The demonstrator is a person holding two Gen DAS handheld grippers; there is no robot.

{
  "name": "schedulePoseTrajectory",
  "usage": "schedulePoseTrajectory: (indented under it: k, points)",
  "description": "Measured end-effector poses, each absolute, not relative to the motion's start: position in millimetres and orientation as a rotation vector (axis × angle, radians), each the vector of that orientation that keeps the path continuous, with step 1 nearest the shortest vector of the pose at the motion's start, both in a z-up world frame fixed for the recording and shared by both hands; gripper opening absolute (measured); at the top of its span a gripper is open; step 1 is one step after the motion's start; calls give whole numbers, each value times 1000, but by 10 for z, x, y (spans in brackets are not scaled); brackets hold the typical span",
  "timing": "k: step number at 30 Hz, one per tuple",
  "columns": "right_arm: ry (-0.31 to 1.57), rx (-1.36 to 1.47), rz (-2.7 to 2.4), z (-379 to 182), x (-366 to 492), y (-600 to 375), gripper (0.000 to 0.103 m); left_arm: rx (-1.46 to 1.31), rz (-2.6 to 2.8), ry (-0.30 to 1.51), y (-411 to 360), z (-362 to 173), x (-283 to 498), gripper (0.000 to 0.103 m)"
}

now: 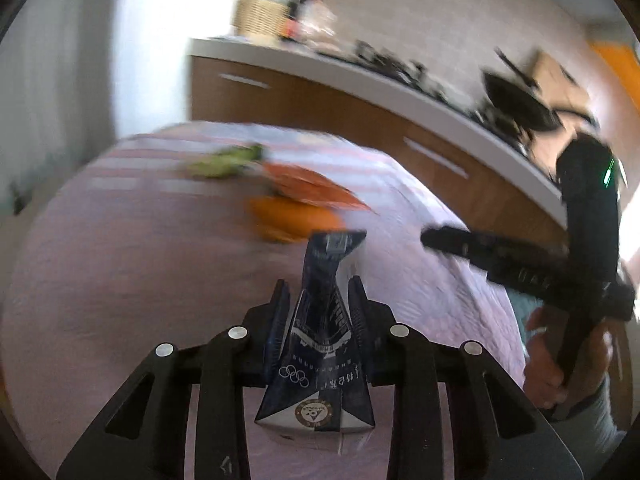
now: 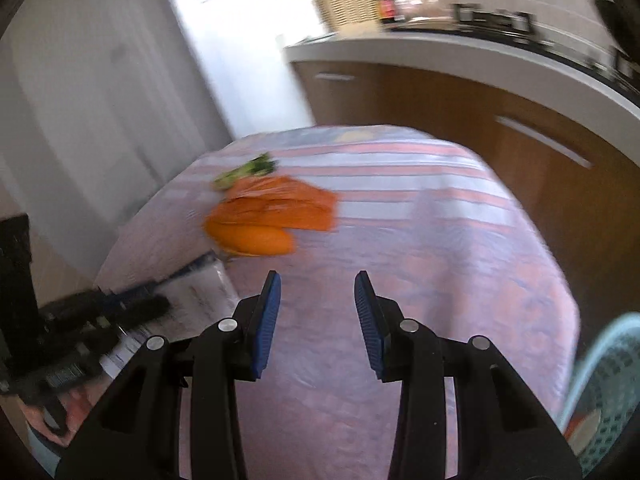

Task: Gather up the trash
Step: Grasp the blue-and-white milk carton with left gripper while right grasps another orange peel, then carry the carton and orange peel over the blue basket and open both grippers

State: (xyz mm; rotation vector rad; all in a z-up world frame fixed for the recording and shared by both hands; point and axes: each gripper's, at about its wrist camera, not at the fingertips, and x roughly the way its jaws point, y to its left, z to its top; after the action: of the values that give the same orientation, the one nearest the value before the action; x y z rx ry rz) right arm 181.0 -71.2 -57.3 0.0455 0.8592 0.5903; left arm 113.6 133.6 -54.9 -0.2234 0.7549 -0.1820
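My left gripper (image 1: 320, 292) is shut on a flattened dark blue carton (image 1: 320, 344) with white print, held above the table. It also shows at the left of the right wrist view (image 2: 192, 280), held by the left gripper (image 2: 120, 308). My right gripper (image 2: 317, 284) is open and empty above the table, and appears at the right of the left wrist view (image 1: 436, 238). An orange plastic bag (image 2: 280, 204), an orange peel (image 2: 252, 238) and a green scrap (image 2: 248, 170) lie on the table; they show in the left wrist view too (image 1: 316, 188).
The table has a pink and white striped cloth (image 2: 400, 240). A light blue perforated basket (image 2: 604, 384) stands at the right edge. Behind is a wooden cabinet with a white countertop (image 2: 440, 56), a wicker basket (image 2: 348, 4), bottles and a black pan (image 1: 516, 100).
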Motion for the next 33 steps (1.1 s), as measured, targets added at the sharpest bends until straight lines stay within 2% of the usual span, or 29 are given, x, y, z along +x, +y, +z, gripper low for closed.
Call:
schedulePoseTrajectory:
  k: [7, 13, 15, 16, 17, 19, 21, 25, 27, 28, 33]
  points:
    - [929, -25, 658, -744, 2006, -188, 35, -381, -107, 711, 2016, -593, 1127, 28]
    - [918, -55, 657, -790, 2121, -50, 35, -319, -162, 791, 1851, -703, 1189, 28]
    - [908, -49, 656, -773, 2168, -55, 35, -269, -187, 837, 1710, -773, 1234, 35]
    - [897, -54, 652, -758, 2181, -56, 40, -251, -184, 854, 1668, -812, 1241, 37]
    - [890, -59, 651, -751, 2199, -44, 48, -237, -179, 866, 1624, -848, 1259, 34]
    - [888, -73, 669, -756, 2246, -6, 55, -199, -156, 881, 1540, -917, 1331, 31]
    - [894, -92, 686, -776, 2283, 59, 57, -206, -161, 865, 1554, -917, 1325, 27]
    - [916, -122, 747, -823, 2324, 216, 59, -318, -158, 789, 1797, -849, 1204, 26]
    - [911, -148, 774, -823, 2273, 276, 49, -352, -119, 749, 1942, -812, 1144, 26]
    - [911, -175, 776, -824, 2217, 311, 32, -366, -97, 730, 2012, -798, 1119, 26]
    - [942, -177, 818, -797, 1956, 390, 25, -414, 13, 658, 2219, -807, 1004, 26]
